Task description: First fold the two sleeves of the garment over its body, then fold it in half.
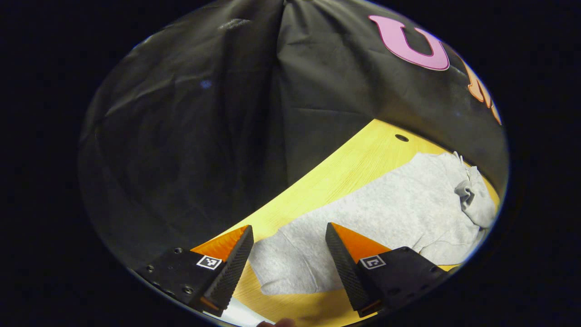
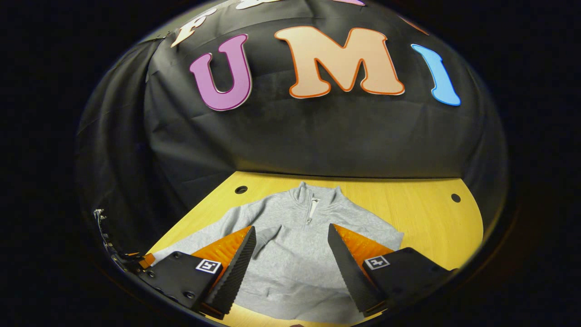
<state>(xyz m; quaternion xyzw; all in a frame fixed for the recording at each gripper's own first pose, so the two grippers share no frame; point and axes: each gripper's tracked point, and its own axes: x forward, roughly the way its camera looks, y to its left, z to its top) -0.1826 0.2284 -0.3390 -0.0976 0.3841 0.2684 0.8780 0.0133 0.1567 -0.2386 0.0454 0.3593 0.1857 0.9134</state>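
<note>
A grey zip-neck sweatshirt (image 2: 290, 268) lies flat, front up, on the yellow wooden table (image 2: 422, 218), with its collar (image 2: 313, 193) toward the wall. One sleeve (image 2: 204, 234) stretches out to the left in the right gripper view. My right gripper (image 2: 291, 227) is open and hovers above the lower body of the sweatshirt. In the left gripper view the sweatshirt (image 1: 399, 204) runs off to the right, and the cuff end of a sleeve (image 1: 290, 268) lies between and below the fingers. My left gripper (image 1: 288, 227) is open above that cuff, holding nothing.
The black cloth wall (image 2: 317, 141) closes off the back and sides of the table. Round holes (image 2: 241, 189) (image 2: 455, 198) (image 1: 401, 137) mark the table's far corners. Bare wood (image 1: 345, 168) lies beside the sleeve. A fingertip (image 1: 278, 323) shows at the bottom edge.
</note>
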